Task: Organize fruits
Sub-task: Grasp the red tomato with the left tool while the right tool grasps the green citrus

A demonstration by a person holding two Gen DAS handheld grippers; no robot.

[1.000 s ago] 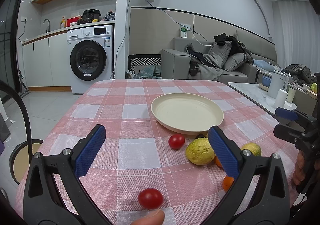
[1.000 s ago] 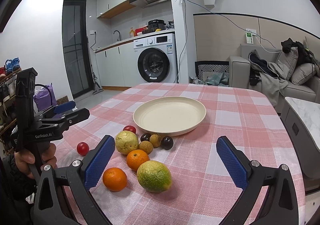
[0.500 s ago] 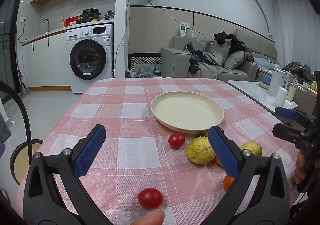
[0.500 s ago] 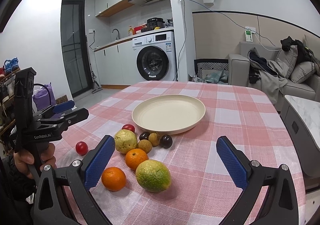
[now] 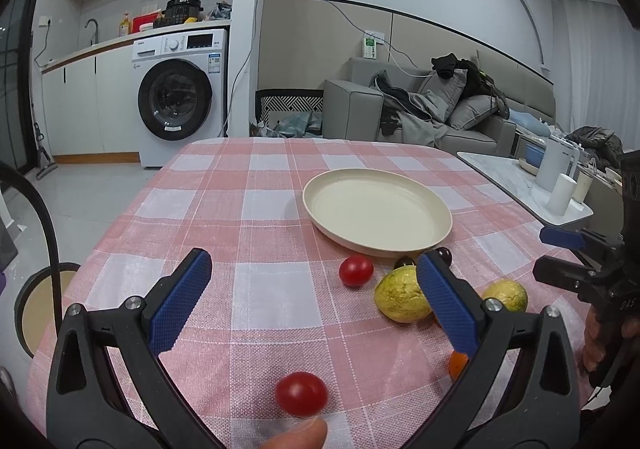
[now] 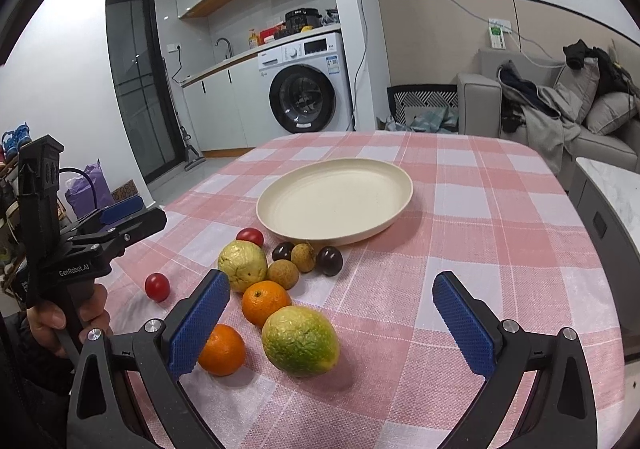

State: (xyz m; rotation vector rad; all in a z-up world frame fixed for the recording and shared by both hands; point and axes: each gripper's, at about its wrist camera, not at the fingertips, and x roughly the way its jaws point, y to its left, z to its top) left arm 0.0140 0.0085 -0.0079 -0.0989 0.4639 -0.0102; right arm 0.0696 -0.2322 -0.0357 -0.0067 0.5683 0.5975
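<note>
Loose fruit beside an empty cream plate [image 6: 335, 202] on a pink-checked tabletop [image 6: 472, 233].

Near the plate's front rim: two red cherry tomatoes [image 6: 157, 286], a knobbly yellow fruit [image 6: 242, 266], two oranges [image 6: 265, 302], a large green-yellow citrus [image 6: 300, 341], two tan longans [image 6: 283, 274], two dark plums [image 6: 329, 260]. Left tongs [image 5: 312, 301] spread wide, empty, above the nearer tomato; right tongs [image 6: 330, 323] likewise agape, empty, over the citrus.

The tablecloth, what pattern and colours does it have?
Pink and white checks; the tablecloth shows best in the right wrist view.
</note>
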